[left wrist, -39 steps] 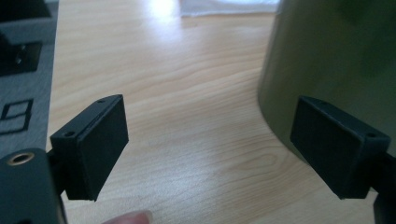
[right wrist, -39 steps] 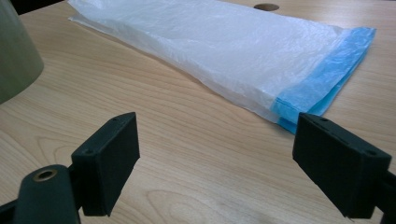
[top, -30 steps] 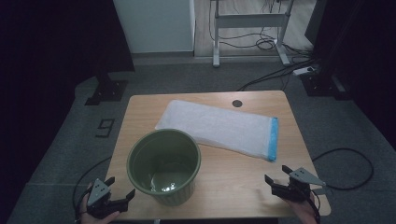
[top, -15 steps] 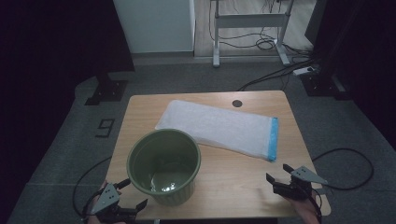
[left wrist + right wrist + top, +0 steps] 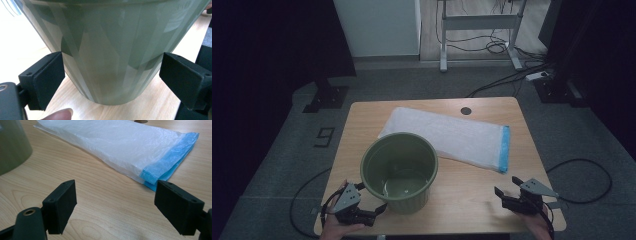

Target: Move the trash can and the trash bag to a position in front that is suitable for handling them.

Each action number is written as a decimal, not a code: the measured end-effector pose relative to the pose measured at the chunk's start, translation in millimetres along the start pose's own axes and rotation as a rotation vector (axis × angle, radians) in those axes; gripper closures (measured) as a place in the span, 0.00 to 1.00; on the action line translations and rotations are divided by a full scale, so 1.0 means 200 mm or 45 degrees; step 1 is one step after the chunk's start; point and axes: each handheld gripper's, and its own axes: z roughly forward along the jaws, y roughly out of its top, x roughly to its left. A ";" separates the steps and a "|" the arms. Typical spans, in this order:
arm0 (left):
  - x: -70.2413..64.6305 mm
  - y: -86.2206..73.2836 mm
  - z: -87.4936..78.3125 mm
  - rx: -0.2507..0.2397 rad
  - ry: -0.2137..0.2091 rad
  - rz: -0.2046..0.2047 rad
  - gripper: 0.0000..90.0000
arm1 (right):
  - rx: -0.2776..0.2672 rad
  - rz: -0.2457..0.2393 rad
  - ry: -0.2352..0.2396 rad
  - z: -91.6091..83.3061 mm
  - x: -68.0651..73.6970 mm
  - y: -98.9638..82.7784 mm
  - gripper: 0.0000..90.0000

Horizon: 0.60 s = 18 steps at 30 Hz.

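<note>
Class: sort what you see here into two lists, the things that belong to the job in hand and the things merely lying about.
In the job:
green plastic bin
folded white bin liner with blue edge
left hand-held gripper, open around the bin's base
right hand-held gripper, open

Lying about:
floor cables
desk frame

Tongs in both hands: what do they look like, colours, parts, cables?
Both are black, hand-held units. The left tongs and the right tongs each carry a grey three-cornered plate on top and trail a black cable. In the gripper views, each has two blocky, flat-faced black jaws with small screw holes, and a brass-coloured ring sits in the body at lower left.
</note>
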 end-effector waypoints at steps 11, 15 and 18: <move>0.01 0.10 0.15 0.010 -0.057 0.006 0.07 | -0.015 -0.018 0.030 0.00 0.03 0.01 0.19; 0.00 0.14 0.22 0.011 -0.074 0.005 0.08 | -0.006 -0.017 0.029 0.00 0.02 0.00 0.20; 0.00 0.16 0.25 0.008 -0.083 -0.001 0.08 | -0.005 -0.018 0.030 0.00 0.02 0.00 0.20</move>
